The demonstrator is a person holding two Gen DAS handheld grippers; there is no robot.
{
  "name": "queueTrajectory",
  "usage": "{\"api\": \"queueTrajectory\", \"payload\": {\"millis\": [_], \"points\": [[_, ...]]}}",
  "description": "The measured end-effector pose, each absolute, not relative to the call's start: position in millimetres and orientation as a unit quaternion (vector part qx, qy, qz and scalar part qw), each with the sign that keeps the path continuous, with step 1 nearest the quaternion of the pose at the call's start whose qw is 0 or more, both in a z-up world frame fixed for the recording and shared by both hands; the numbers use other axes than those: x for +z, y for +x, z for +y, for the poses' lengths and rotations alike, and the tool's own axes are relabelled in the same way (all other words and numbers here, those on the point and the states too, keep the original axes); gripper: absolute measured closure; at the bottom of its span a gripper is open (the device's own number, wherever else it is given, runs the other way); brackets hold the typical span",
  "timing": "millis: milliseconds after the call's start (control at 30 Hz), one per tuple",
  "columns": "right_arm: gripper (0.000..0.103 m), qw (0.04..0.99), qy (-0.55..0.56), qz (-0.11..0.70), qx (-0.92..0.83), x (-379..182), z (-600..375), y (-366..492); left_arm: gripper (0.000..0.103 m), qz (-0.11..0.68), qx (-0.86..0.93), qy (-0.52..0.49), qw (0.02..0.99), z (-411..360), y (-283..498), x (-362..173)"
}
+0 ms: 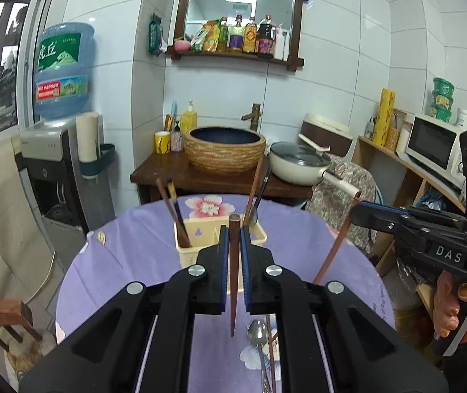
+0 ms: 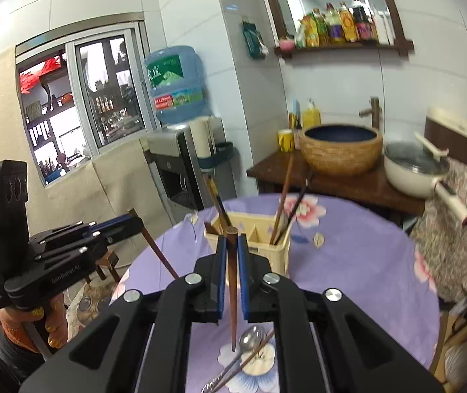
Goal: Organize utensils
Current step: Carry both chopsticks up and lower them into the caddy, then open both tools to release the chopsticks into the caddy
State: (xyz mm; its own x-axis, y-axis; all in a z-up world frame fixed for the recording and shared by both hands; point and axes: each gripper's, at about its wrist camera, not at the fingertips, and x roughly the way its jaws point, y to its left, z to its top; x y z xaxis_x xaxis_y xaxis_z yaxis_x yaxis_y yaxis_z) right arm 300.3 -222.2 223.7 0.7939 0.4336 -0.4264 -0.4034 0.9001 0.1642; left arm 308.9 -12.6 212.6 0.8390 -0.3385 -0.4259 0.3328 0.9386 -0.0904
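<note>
I had a brown chopstick clamped in each gripper, both lifted clear of the tabletop (image 1: pixel 128 245). The left gripper (image 1: pixel 234 242) pinched its chopstick (image 1: pixel 233 281) near the thick end, tip hanging down; the right gripper (image 2: pixel 232 249) gripped its own chopstick (image 2: pixel 231 294) the same way. Each camera also caught the other gripper out to the side with its stick slanting down.

The yellow utensil holder (image 1: pixel 197 232) stood just ahead of both grippers on the purple floral cloth. I judged the step in hand to be carrying this pair over to drop it in. By my reading, the next move called for bringing each tip over a compartment, keeping the stick near upright, lowering it in, then letting go.

My count: two chopsticks held, one per gripper. In the holder, two sticks leaned in the left compartment (image 1: pixel 181 229); on the right side stood a brown stick and a darker utensil (image 2: pixel 282 209), though I could not tell exactly what the dark one was. On the cloth close under the grippers lay one metal spoon (image 2: pixel 249 340) and one more chopstick (image 2: pixel 253 353) touching it, both not yet put away.
</note>
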Motion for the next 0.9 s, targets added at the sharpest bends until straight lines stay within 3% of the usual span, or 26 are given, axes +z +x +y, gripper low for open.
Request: {"api": "queueTrajectory", "payload": {"millis": [267, 433, 600, 900], "points": [[0.096, 0.961, 0.018, 0.189, 0.202, 311.2, -213.2, 339.2, 0.096, 0.186, -0.176, -0.035, 0.966, -11.0, 347.8, 309.8], [0.096, 0.966, 0.033, 0.182, 0.182, 338.8, -209.8, 375.8, 0.096, 0.172, -0.138, -0.025, 0.975, -20.3, 382.4, 343.9], [0.096, 0.969, 0.029, 0.186, 0.161, 326.9, -200.9, 410.6, 0.096, 0.177, -0.120, -0.022, 0.977, -27.2, 418.0, 336.5], [0.096, 0.952, 0.035, 0.263, 0.151, 231.7, -188.9, 451.9, 0.096, 0.254, -0.114, -0.029, 0.960, -33.5, 466.0, 248.0]]}}
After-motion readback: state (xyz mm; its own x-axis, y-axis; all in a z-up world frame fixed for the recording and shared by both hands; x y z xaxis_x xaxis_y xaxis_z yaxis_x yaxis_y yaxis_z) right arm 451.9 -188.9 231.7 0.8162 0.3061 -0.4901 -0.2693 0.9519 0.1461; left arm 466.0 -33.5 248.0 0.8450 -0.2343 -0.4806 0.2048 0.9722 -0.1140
